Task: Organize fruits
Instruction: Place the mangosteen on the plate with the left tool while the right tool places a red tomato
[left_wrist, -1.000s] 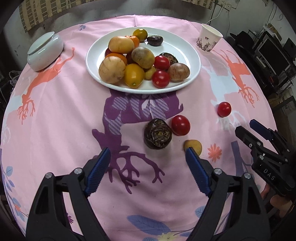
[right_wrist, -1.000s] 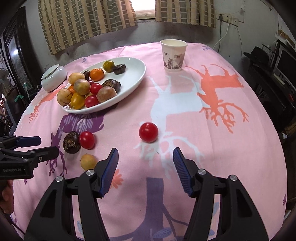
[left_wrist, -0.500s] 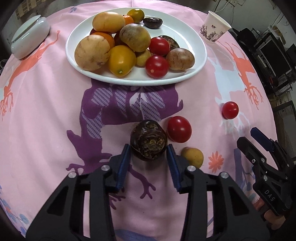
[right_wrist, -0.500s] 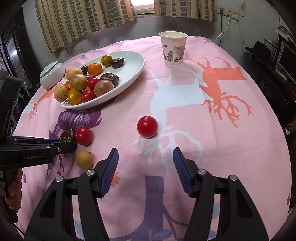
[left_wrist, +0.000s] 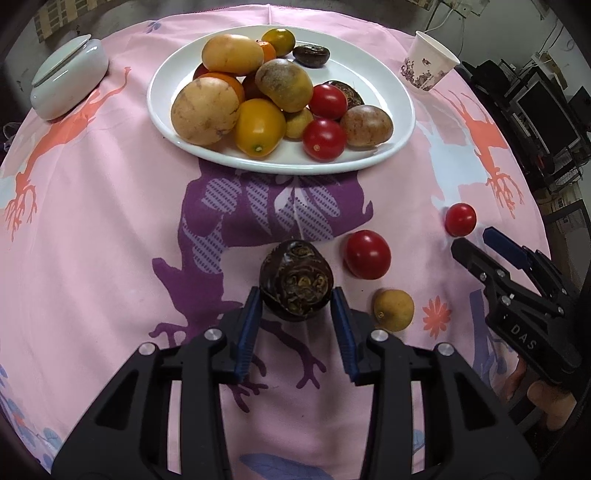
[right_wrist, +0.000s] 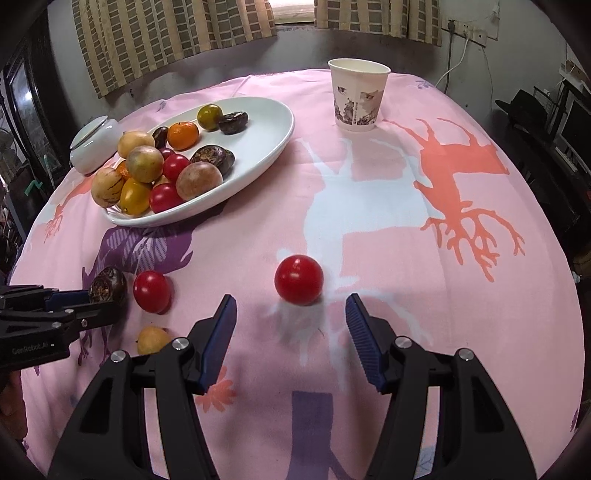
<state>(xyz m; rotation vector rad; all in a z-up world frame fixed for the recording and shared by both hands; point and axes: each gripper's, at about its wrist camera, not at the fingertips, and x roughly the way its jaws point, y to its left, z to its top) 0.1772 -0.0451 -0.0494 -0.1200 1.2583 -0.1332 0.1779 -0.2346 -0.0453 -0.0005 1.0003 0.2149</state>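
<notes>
A dark wrinkled fruit (left_wrist: 295, 282) lies on the pink cloth below the white plate (left_wrist: 369, 62) piled with fruit. My left gripper (left_wrist: 295, 293) is shut on it, a blue pad pressing each side. Right of it lie a red tomato (left_wrist: 366, 254) and a small yellow fruit (left_wrist: 393, 309). A second red tomato (right_wrist: 298, 279) sits just ahead of my right gripper (right_wrist: 291, 310), which stands open with nothing between its fingers. The right wrist view shows the left gripper (right_wrist: 99, 301) at the left edge on the dark fruit (right_wrist: 109, 284), and the plate (right_wrist: 266, 122) behind.
A paper cup (right_wrist: 358, 96) stands at the far right of the table. A white lidded jar (left_wrist: 66, 81) sits left of the plate. The right gripper (left_wrist: 472, 239) and a hand show at the left view's right edge. Dark furniture stands beyond the table's right edge.
My left gripper came forward and down around the dark fruit and closed on it. My right gripper drew nearer to the lone red tomato, its jaws unchanged.
</notes>
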